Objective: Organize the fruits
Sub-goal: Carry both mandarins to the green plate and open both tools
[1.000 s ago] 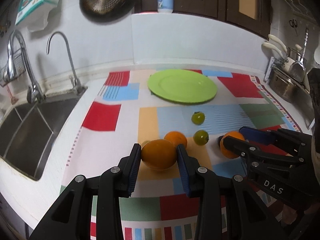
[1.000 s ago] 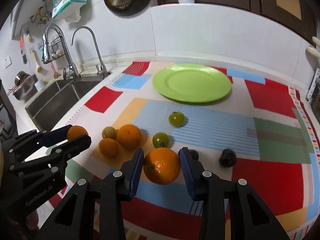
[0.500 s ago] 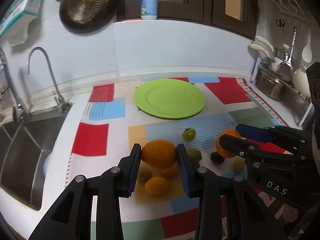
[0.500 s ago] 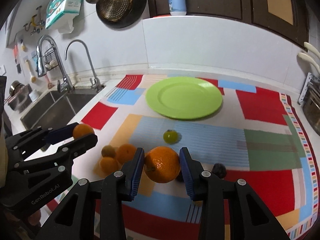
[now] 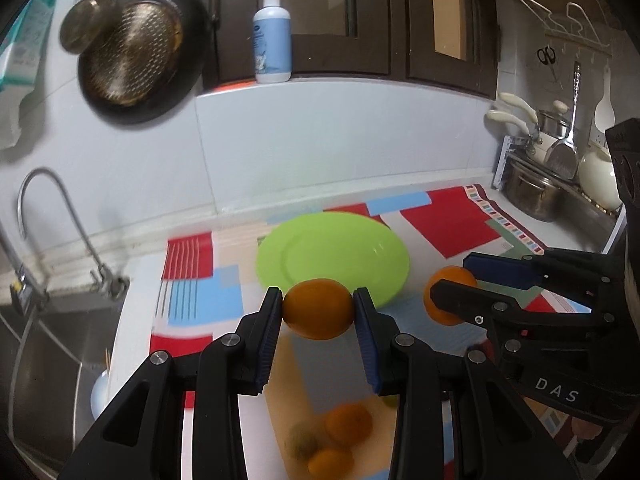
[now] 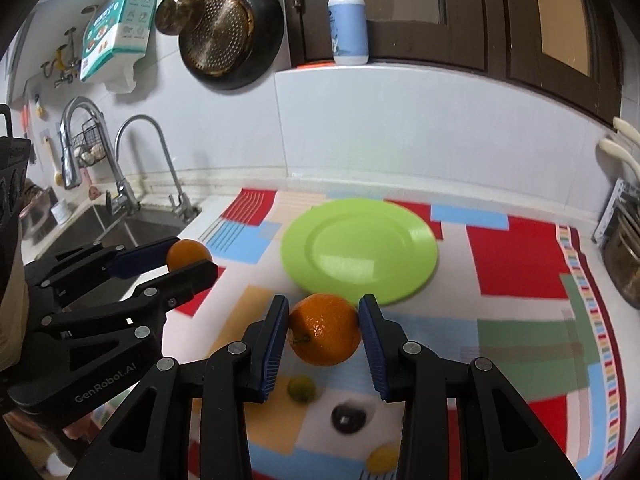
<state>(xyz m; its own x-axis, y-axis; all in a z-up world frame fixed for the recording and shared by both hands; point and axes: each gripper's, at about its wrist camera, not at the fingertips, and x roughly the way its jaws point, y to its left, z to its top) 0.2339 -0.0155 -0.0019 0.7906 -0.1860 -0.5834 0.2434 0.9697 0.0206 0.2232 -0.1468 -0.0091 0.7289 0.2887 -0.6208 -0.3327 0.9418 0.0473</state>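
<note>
My left gripper is shut on an orange and holds it in the air just short of the green plate. My right gripper is shut on a second orange, also lifted, near the plate's front rim. Each gripper shows in the other's view, the right one and the left one. Loose fruit lies on the mat below: small oranges, a green fruit, a dark fruit and a yellow one.
A patchwork mat covers the counter. The sink and taps are at the left. Pots and utensils stand at the right. A pan hangs on the wall; a soap bottle stands on the ledge.
Both grippers have risen and moved forward toward the green plate, each still holding its orange. The loose fruit now lies lower in both views.
</note>
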